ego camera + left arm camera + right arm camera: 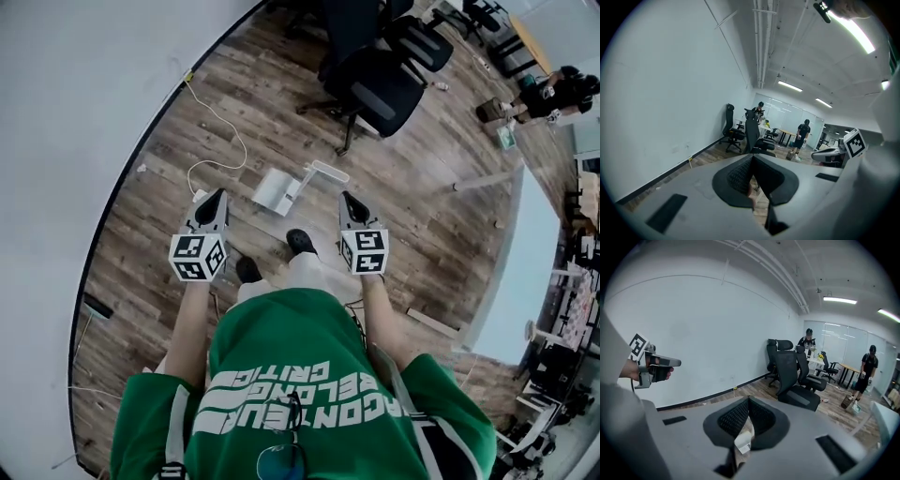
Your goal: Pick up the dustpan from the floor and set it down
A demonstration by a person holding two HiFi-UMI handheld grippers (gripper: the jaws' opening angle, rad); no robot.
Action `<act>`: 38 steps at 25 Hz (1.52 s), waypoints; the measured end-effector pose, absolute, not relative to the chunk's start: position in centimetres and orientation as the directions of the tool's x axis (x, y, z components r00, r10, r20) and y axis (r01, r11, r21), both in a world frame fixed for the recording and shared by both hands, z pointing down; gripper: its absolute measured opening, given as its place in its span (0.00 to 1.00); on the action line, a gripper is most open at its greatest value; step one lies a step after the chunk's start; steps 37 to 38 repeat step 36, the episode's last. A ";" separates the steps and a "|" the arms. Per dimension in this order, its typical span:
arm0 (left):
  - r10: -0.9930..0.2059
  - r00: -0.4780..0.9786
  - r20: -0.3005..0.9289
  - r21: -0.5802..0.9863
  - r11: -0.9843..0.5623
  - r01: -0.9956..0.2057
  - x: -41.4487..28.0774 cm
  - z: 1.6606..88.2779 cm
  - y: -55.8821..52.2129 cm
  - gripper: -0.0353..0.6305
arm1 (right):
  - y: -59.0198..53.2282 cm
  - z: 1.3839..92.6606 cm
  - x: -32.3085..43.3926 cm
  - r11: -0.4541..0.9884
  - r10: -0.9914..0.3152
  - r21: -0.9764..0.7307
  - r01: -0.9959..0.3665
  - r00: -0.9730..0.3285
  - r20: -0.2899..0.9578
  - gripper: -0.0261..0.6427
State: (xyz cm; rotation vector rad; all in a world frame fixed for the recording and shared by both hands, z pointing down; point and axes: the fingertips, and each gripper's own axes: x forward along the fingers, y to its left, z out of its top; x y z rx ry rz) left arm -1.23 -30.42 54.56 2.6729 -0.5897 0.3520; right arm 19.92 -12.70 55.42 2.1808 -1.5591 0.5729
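Observation:
The white dustpan (275,191) lies on the wood floor just ahead of the person's shoes, its long handle (325,171) pointing to the right. It sits between my two grippers and neither touches it. My left gripper (218,194) hovers to its left, jaw tips together with nothing between them (752,159). My right gripper (346,197) hangs just right of the handle's end, jaws shut and empty (748,400). A white piece of the dustpan (743,442) shows through the slot below the right pads.
A black office chair (380,84) stands on the floor beyond the dustpan. A white cable (225,141) loops along the pale wall (75,112) at the left. A white table edge (516,244) runs down the right. People stand by desks far off (869,366).

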 end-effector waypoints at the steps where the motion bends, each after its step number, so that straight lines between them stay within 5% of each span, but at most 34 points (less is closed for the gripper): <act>1: -0.341 0.886 0.314 0.311 -0.845 -0.435 -1.2 54.5 -30.4 0.05 | -12.5 55.5 19.3 -0.306 -0.786 0.081 -0.949 0.300 0.541 0.05; 38: -0.193 0.945 0.263 0.295 -0.917 -0.269 -1.9 53.2 -31.9 0.05 | -11.2 55.7 15.4 -0.479 -0.748 0.064 -0.875 0.445 0.492 0.05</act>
